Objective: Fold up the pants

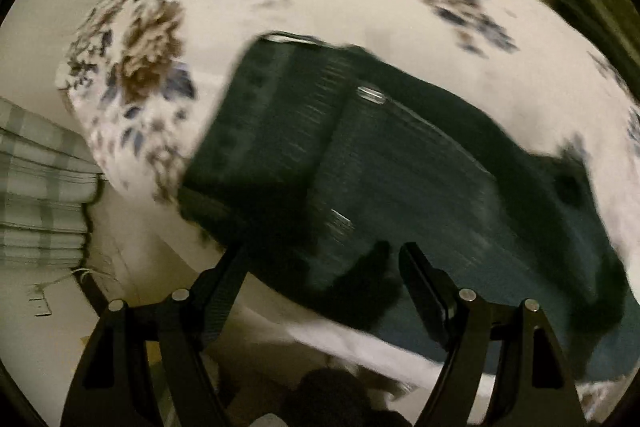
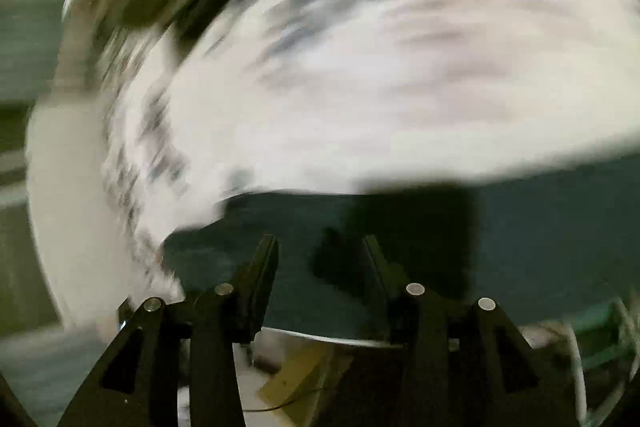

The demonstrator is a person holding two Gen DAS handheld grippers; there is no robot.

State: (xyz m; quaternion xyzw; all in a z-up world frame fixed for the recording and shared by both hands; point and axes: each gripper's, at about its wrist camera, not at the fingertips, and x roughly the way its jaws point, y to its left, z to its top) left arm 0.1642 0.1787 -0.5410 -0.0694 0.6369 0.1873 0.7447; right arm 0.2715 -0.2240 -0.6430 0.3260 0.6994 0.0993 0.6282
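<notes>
Pants (image 1: 400,163) beneath left hand-held gripper (image 1: 324,251), jaws apart, right hand-held gripper (image 2: 320,243) likewise.

Bed (image 1: 312,7) filled most of my left wrist view, covered by white sheet (image 1: 400,23) with brown and blue flower print, edge curving down at left of frame. Dark green pants (image 1: 380,163) lay directly on sheet, centre to lower right, waistband toward upper left. In my right wrist view, blurred, same sheet (image 2: 380,107) above, pants (image 2: 540,247) across lower half.
</notes>
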